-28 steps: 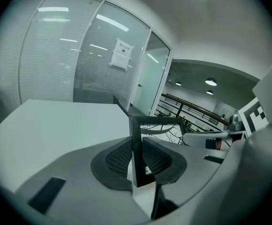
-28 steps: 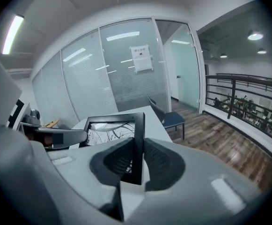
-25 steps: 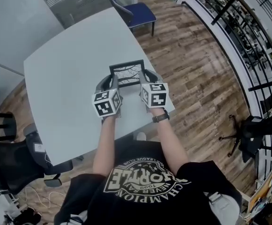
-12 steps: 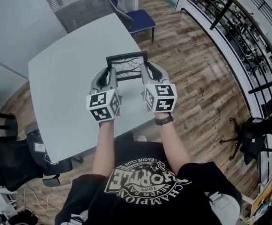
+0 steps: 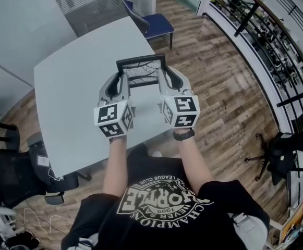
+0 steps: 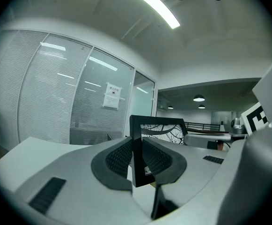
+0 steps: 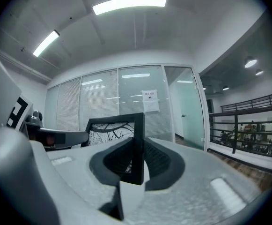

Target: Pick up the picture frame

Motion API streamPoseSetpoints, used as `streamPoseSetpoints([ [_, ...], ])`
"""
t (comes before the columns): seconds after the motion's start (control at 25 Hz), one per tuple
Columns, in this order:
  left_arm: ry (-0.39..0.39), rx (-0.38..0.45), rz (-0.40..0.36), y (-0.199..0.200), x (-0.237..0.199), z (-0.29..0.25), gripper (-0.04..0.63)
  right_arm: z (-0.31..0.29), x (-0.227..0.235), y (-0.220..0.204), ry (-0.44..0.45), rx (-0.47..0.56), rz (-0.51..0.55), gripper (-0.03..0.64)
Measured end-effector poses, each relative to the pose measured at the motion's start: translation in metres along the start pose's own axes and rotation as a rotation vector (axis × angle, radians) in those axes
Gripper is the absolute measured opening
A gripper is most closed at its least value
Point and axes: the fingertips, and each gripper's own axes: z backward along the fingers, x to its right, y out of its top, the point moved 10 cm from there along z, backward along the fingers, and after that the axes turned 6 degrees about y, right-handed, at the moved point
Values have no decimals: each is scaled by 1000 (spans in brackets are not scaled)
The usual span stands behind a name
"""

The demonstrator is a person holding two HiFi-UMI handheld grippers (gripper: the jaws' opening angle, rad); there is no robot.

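A black picture frame (image 5: 142, 70) with a branch print hangs in the air above the grey table (image 5: 73, 92), held upright between both grippers. My left gripper (image 5: 123, 78) is shut on the frame's left side bar (image 6: 138, 158). My right gripper (image 5: 162, 76) is shut on the frame's right side bar (image 7: 137, 146). In the left gripper view the print (image 6: 161, 131) shows past the bar; in the right gripper view the print (image 7: 111, 129) shows to the left. Both grippers point roughly level, away from the person.
A blue chair (image 5: 152, 20) stands beyond the table's far corner. Black office chairs (image 5: 15, 171) sit at the near left. A black railing (image 5: 276, 61) runs along the right above a wooden floor (image 5: 219, 87). Glass partitions with blinds (image 6: 75, 107) lie ahead.
Both grippers have risen with the frame, lifting it off the table and tipping it more upright. The grips have not changed.
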Motion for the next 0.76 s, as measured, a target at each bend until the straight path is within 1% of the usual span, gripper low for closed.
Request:
streamPoseSetpoints([
  [0.28,-10,7,3,-2,11,11,71,16,1,1,0,6,7,66],
  [0.52,-25,24,-40,3,22,20,71,28,5,0,-9,29,-9,66],
  [0.76,-29,14,-30,-1,29,30,71,41,4,-1,-14,31,-5,66],
])
